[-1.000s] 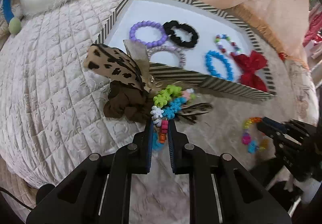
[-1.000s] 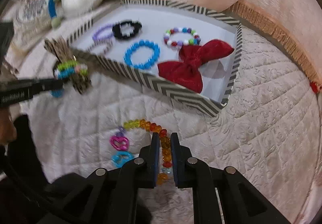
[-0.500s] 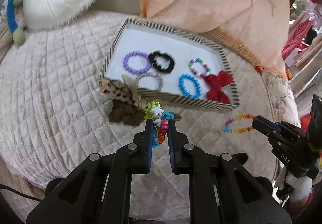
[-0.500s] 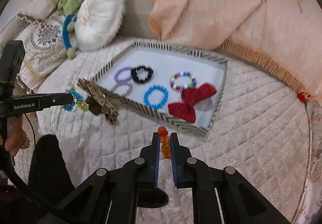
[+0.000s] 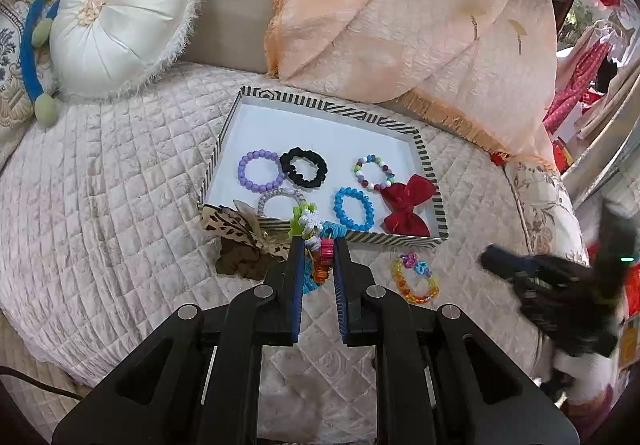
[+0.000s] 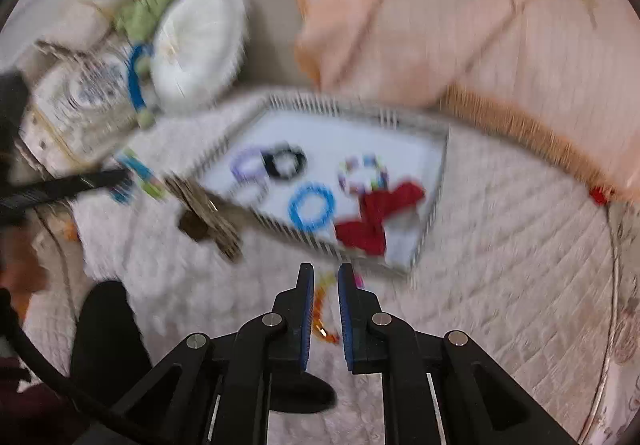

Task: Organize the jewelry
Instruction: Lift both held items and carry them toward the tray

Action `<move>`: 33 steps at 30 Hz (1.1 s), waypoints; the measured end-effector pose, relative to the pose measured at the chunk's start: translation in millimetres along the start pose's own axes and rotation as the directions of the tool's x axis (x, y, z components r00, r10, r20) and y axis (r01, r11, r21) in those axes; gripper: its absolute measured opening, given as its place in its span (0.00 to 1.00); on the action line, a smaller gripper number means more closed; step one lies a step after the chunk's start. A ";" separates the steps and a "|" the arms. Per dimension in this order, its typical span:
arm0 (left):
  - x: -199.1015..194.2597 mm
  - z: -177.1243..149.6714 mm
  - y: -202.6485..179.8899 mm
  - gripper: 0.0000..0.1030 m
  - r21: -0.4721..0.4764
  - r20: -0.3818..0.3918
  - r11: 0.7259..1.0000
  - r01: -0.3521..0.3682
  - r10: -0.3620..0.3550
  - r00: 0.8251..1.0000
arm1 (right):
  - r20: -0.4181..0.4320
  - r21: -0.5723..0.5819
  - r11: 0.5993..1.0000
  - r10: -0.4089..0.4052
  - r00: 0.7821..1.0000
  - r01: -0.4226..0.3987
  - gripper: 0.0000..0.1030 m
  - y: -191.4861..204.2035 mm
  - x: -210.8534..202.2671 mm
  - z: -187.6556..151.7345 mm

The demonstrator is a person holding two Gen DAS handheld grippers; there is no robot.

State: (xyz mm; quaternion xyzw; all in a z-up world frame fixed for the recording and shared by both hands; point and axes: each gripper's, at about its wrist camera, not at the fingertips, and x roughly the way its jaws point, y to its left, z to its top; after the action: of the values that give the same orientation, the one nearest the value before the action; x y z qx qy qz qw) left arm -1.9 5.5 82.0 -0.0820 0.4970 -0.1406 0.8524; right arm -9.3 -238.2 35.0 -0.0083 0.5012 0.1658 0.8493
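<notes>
A striped tray on the quilted bed holds a purple bracelet, a black scrunchie, a blue bracelet, a mixed-bead bracelet and a red bow. My left gripper is shut on a multicolour flower bracelet, held above the tray's near edge. An orange bead bracelet with charms lies on the quilt in front of the tray. In the blurred right wrist view my right gripper is slightly open above that bracelet, which lies loose.
A leopard-print bow with a brown scrunchie lies at the tray's near left corner. A white round cushion and a peach blanket sit behind the tray. The tray shows blurred in the right wrist view.
Both grippers have risen and drawn back. The orange bracelet has left the right gripper's fingers and lies on the quilt. The left gripper still holds the flower bracelet.
</notes>
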 end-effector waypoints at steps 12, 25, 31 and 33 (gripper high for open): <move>19.8 -5.5 1.3 0.12 -0.007 -0.046 1.000 -0.011 0.010 0.999 | -0.183 0.052 0.998 -0.033 0.982 0.043 0.29 -31.7 92.7 -30.8; 10.8 -6.5 -1.5 0.12 0.000 -0.032 1.000 -0.008 0.008 0.999 | -0.020 0.036 0.999 0.028 0.999 -0.027 0.08 -20.5 17.1 -14.0; -0.4 -1.3 -5.1 0.12 0.015 -0.002 1.000 -0.024 0.024 1.000 | 0.067 0.016 1.000 0.025 0.997 -0.026 0.08 -9.7 -13.3 10.3; -3.4 0.4 -5.4 0.12 0.019 0.012 0.999 -0.038 0.038 0.999 | 0.083 0.012 1.000 0.023 0.996 -0.024 0.08 -9.1 -20.6 15.0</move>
State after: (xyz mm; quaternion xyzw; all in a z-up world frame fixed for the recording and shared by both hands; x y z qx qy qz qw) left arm -4.0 1.5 86.5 -0.0651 0.4920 -0.1287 0.8585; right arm -3.0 -249.7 58.7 0.0100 0.4667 0.1727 0.8673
